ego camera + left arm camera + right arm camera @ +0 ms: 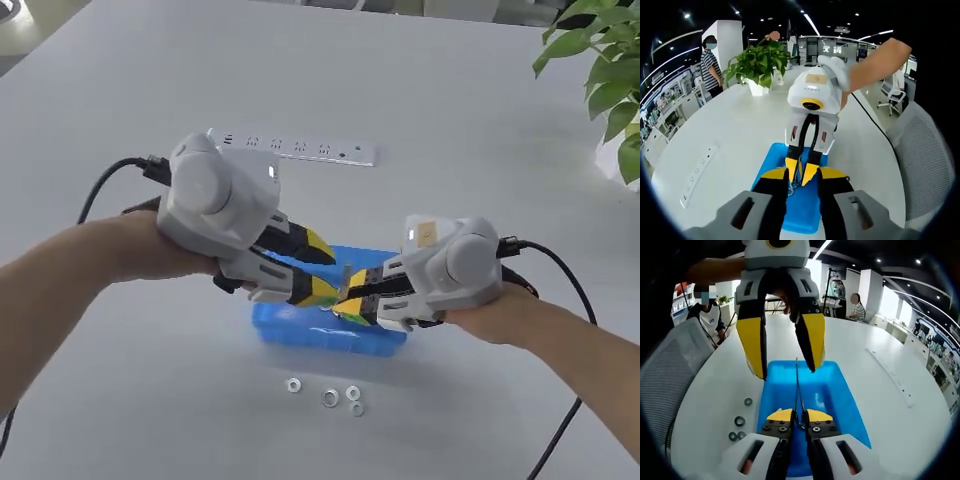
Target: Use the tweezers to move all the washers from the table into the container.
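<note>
A blue container [300, 335] sits on the white table below both grippers. My right gripper [345, 305] [800, 416] is shut on thin metal tweezers [797, 385], which point up and forward over the container [840, 400]. My left gripper [325, 270] [803, 173] faces it, open, with its yellow-tipped jaws on either side of the tweezers' far end. Several washers [330, 398] [740, 421] lie on the table just in front of the container. I cannot tell whether the tweezers hold a washer.
A white power strip [300, 148] lies on the table beyond the container. A potted plant [600, 70] stands at the far right. A mesh chair [920, 150] stands beside the table. Cables trail from both grippers.
</note>
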The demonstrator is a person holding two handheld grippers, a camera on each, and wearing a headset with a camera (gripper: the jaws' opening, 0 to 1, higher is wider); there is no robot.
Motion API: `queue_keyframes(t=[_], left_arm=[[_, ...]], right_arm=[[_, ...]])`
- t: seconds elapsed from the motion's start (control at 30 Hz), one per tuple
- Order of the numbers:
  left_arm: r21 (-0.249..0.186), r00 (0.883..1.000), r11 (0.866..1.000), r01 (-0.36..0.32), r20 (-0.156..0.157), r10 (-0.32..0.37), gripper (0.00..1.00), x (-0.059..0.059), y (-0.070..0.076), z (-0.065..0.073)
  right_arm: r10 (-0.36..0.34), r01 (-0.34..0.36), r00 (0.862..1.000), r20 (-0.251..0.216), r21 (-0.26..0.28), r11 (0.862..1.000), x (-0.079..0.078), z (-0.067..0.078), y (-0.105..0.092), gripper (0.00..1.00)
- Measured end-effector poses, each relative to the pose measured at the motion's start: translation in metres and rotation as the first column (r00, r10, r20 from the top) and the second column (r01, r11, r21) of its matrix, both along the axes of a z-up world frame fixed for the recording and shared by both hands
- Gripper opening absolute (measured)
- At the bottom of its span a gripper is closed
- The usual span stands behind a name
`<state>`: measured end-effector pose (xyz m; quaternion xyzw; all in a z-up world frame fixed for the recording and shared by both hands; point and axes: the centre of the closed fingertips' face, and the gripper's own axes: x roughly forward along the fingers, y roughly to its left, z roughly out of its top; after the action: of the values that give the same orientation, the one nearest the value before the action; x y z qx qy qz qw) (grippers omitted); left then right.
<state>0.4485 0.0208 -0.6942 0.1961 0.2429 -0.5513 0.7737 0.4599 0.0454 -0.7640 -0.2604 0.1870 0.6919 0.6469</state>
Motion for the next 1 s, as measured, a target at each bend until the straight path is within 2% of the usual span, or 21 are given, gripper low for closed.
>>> queue_keyframes(t=[0.27,0.47,0.77,1.0], left_arm=[[-0.003,0.999,0.999,0.035,-0.009,-0.035,0.19,0.002,-0.011,-0.005],[-0.001,0.999,0.999,0.049,-0.005,-0.049,0.08,0.003,-0.014,-0.007],[0.002,0.997,0.998,0.068,0.019,-0.068,0.06,0.005,-0.014,-0.007],[-0.002,0.999,0.999,0.047,0.011,-0.047,0.06,0.009,-0.013,-0.007]], right_arm=[[0.027,-0.027,1.0,0.011,-0.006,1.0,-0.002,0.001,0.0,0.09],[0.055,-0.055,0.998,0.02,-0.01,0.998,-0.003,0.0,0.0,0.09],[0.063,-0.062,0.998,0.029,-0.02,0.998,-0.003,-0.001,0.0,0.1],[0.046,-0.046,0.999,0.027,-0.024,0.999,-0.001,0.0,0.0,0.11]])
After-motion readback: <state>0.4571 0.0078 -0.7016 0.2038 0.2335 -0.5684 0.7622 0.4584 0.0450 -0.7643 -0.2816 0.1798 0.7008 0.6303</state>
